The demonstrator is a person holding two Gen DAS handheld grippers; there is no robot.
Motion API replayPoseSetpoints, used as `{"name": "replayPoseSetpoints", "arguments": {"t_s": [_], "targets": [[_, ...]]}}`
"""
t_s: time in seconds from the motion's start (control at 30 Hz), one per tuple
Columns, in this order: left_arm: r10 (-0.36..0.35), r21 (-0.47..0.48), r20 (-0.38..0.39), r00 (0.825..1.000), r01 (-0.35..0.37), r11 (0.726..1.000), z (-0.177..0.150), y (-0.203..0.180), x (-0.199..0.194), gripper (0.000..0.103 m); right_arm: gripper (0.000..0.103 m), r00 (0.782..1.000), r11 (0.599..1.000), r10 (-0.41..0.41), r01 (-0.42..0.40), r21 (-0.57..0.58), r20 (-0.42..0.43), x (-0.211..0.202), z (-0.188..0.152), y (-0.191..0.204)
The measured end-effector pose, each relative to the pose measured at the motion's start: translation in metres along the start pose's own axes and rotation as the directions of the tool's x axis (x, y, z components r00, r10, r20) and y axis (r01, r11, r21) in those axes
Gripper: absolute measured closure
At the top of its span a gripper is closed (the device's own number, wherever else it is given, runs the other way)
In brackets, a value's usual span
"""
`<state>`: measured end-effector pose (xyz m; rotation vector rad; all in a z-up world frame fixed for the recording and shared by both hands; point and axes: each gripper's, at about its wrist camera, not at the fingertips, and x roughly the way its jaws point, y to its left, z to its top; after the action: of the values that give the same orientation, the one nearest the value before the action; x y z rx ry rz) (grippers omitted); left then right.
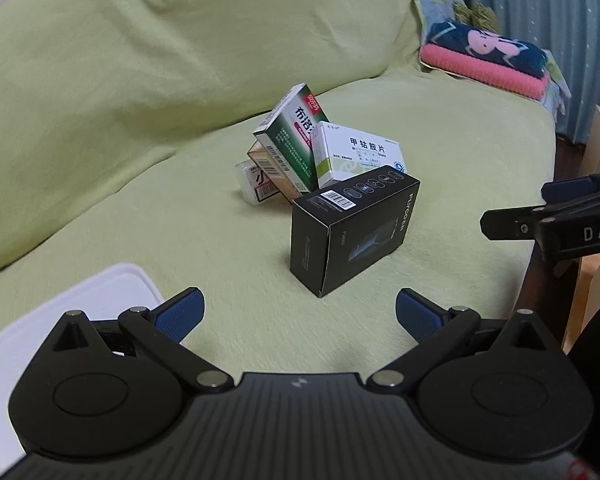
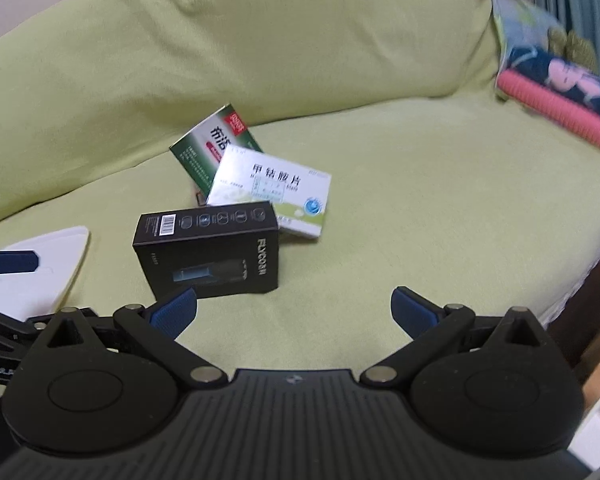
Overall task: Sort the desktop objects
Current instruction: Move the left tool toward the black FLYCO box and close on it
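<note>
A black box (image 1: pixel 352 232) (image 2: pixel 210 250) stands on its edge on the green sofa seat. Behind it a white medicine box (image 1: pixel 358 154) (image 2: pixel 270 194) and a green-and-white medicine box (image 1: pixel 290 136) (image 2: pixel 212 140) lean on each other. A brown box (image 1: pixel 270 170) and a small clear case (image 1: pixel 248 180) lie at their left in the left wrist view. My left gripper (image 1: pixel 300 314) hangs open in front of the black box, empty. My right gripper (image 2: pixel 294 312) is open and empty, to the right of the black box; it also shows at the right edge of the left wrist view (image 1: pixel 512 210).
A white tray (image 1: pixel 60 320) (image 2: pixel 32 272) lies on the seat at the near left. Folded pink and dark blue cloth (image 1: pixel 488 60) (image 2: pixel 560 88) sits on the sofa's far right end. The green backrest (image 1: pixel 180 40) rises behind the boxes. The seat edge (image 2: pixel 580 280) drops off at right.
</note>
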<state>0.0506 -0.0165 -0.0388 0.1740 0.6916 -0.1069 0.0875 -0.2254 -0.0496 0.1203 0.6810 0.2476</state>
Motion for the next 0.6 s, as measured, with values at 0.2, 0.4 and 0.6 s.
{"name": "replayPoseSetpoints", "arguments": {"t_s": [0.2,0.4,0.6], "targets": [[-0.015,0.067,-0.018,1.000,0.016,0.998,0.004,-0.001,0.018,0.000,0.001,1.000,1.000,0.002,-0.002,0.022,-0.030,0.005,0.000,-0.002],[-0.032,0.120,-0.011,0.999,0.033,0.992,0.008,0.000,0.032,0.000,0.003,0.999,1.000,0.015,-0.014,0.024,-0.045,0.019,0.007,-0.002],[-0.062,0.152,0.001,0.998,0.061,0.986,0.015,0.005,0.050,0.001,0.010,0.999,0.998,0.038,-0.037,0.051,-0.020,0.035,0.013,-0.003]]}}
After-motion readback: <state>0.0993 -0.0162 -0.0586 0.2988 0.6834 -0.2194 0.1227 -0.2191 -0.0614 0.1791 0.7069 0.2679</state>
